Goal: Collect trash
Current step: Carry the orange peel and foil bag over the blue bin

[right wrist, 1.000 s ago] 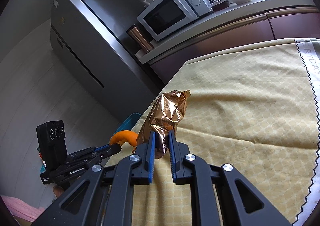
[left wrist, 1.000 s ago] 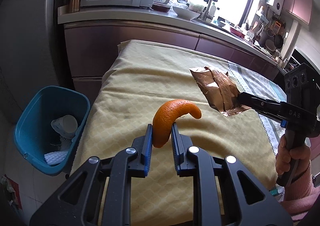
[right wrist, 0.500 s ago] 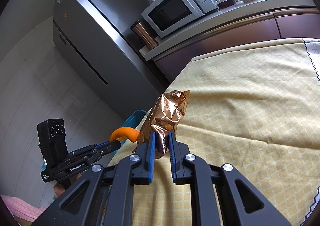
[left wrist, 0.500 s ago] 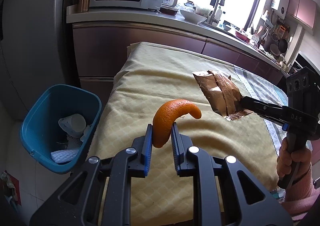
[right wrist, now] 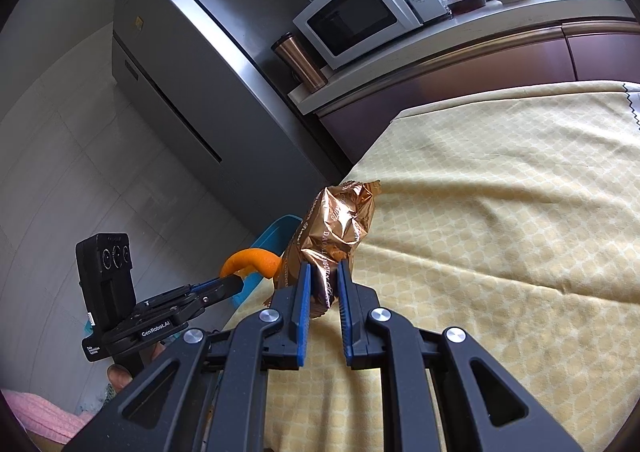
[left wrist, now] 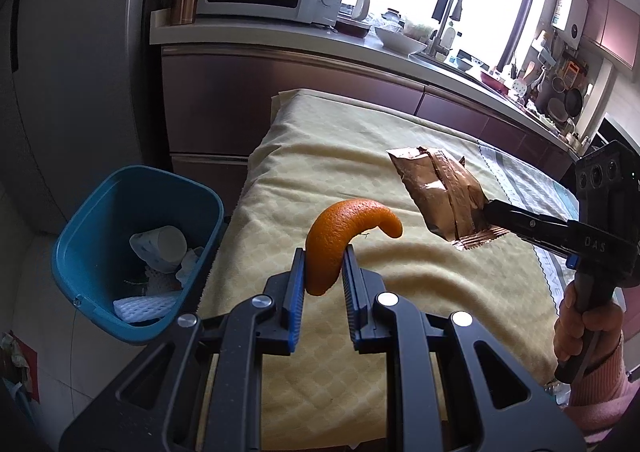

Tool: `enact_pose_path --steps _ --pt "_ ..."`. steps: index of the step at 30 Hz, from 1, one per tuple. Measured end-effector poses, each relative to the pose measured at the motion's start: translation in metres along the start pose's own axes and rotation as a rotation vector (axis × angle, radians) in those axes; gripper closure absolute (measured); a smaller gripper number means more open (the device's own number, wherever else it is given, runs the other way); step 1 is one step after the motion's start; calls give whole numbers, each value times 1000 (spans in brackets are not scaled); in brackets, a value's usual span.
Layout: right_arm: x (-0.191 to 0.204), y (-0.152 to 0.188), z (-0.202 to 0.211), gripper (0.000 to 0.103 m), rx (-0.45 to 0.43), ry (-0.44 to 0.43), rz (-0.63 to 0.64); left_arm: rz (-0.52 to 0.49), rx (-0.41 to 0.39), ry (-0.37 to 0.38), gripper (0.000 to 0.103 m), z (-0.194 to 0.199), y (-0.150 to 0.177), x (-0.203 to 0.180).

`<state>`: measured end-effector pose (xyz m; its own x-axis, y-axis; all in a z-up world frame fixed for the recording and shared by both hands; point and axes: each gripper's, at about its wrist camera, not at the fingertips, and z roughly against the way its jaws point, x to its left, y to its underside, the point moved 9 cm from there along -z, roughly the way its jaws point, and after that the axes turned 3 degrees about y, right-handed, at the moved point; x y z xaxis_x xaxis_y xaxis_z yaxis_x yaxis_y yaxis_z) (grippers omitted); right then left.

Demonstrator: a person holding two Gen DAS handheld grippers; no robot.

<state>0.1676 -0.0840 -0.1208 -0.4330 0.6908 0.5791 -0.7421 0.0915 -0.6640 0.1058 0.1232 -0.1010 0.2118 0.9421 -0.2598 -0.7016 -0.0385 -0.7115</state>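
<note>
Left gripper (left wrist: 323,275) pinching curled orange peel (left wrist: 344,230) at thick lower end: light, springy. Right gripper (right wrist: 323,294) clamping crinkly foil wrapper (right wrist: 338,230) at sealed edge: slippery. Blue bin (left wrist: 100,211) waiting alongside.

The bin (left wrist: 136,244) stands left of the table (left wrist: 360,155), cups (left wrist: 160,248) inside.

Left black two-finger gripper with blue pads (left wrist: 323,272) clamps a curved orange peel (left wrist: 340,230), held aloft; right black gripper (right wrist: 323,288) pinches a crumpled bronze foil wrapper (right wrist: 334,232) upright.
</note>
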Motion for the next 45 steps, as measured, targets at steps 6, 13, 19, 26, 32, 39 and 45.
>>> enact_pose_path --steps 6,13,19,26,32,39,45 --pt "4 -1 -5 91 13 -11 13 10 -6 -13 85 4 -1 7" --pt "13 -1 -9 91 23 -24 25 28 -13 -28 84 9 -2 18" --pt "18 -1 -14 91 33 -30 29 38 -18 -37 85 12 -3 24" --pt "25 -1 -21 91 45 -40 39 49 -25 -45 85 16 -3 32" --pt "29 -1 -27 91 54 -46 52 59 -30 -57 85 19 -2 35" --pt "34 -2 -34 91 64 -53 64 72 -34 -67 85 21 -2 43" --pt "38 -3 -38 91 71 -57 72 82 -37 -74 85 24 -2 48"
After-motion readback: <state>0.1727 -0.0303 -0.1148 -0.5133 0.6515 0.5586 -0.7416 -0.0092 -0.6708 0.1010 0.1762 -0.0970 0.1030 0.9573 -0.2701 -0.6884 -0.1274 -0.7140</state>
